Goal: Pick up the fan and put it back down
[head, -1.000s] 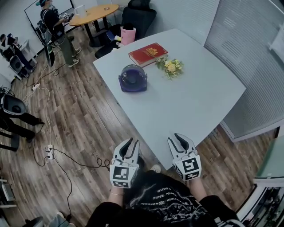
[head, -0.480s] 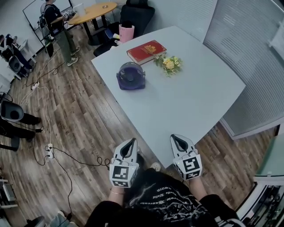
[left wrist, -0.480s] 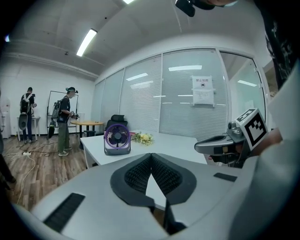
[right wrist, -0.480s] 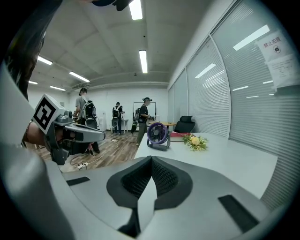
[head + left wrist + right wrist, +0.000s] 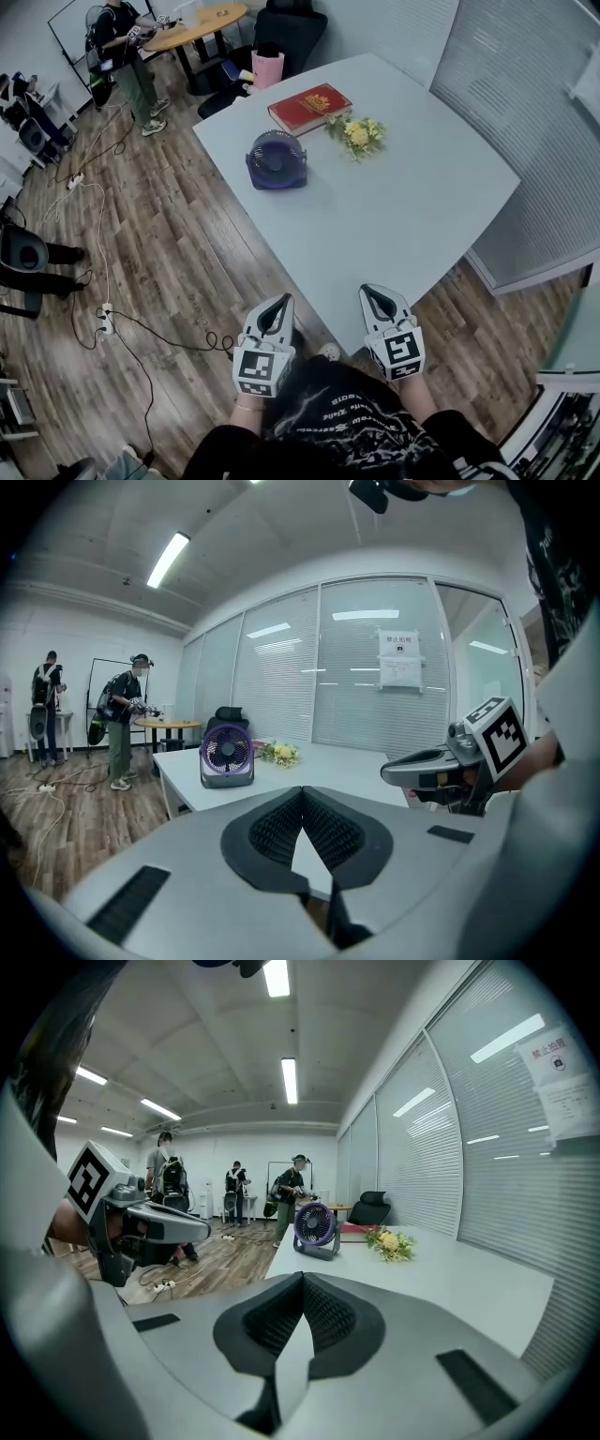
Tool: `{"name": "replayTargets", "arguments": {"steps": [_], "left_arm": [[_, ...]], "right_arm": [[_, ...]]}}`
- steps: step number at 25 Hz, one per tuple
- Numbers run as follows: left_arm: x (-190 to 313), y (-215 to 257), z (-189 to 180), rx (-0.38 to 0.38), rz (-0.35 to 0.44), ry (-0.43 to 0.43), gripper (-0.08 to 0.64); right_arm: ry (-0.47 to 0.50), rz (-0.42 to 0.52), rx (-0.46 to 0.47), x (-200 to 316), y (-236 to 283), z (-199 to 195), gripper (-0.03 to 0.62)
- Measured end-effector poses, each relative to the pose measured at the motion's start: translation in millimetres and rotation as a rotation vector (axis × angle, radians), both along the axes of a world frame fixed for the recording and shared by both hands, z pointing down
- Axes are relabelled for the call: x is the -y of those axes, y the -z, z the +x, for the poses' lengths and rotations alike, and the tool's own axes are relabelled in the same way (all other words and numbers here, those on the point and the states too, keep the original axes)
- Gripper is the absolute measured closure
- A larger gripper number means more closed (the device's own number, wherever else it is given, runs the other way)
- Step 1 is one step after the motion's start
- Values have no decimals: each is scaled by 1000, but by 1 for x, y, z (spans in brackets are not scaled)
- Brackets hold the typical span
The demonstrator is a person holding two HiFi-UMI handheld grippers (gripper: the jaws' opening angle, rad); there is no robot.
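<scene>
Purple fan (image 5: 277,160) stands upright on the pale surface (image 5: 412,216), near the far left edge, grille facing back toward both grippers. Nothing touches it.

Just beyond the fan lies a red book (image 5: 309,109), flat. A small bunch of yellow flowers (image 5: 357,136) lies beside the book's right end. Fan, book and flowers sit close together but apart from one another.

Left gripper (image 5: 283,299): held off the near corner of the surface, over the wood floor (image 5: 169,234), pointing toward the fan. Fingers (image 5: 264,834) together, tips meeting, nothing between them.

Right gripper (image 5: 367,290): level with the left one, its tip over the near edge of the surface. Fingers (image 5: 259,1324) likewise pressed together, empty.

Both grippers are well apart from the fan, with a wide bare stretch of surface between. Each gripper view shows the other gripper at its side and the fan small in the distance.

Room: cables (image 5: 101,281) trail over the floor at left. A black chair (image 5: 292,30) stands at the far end of the surface. A round wooden table (image 5: 199,23) sits beyond, with a person (image 5: 120,52) standing at it.
</scene>
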State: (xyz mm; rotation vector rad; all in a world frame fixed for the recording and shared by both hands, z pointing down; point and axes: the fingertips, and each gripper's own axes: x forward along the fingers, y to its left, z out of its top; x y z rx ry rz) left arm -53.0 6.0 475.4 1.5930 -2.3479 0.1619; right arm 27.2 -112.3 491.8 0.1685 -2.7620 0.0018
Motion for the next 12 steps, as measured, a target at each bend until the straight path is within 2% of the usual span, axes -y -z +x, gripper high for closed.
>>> {"name": "replayTargets", "arguments": {"steps": [12], "left_arm": [[-2, -4, -3, -11, 1, 12, 540]], "right_arm": [[12, 10, -15, 1, -4, -4, 584]]}}
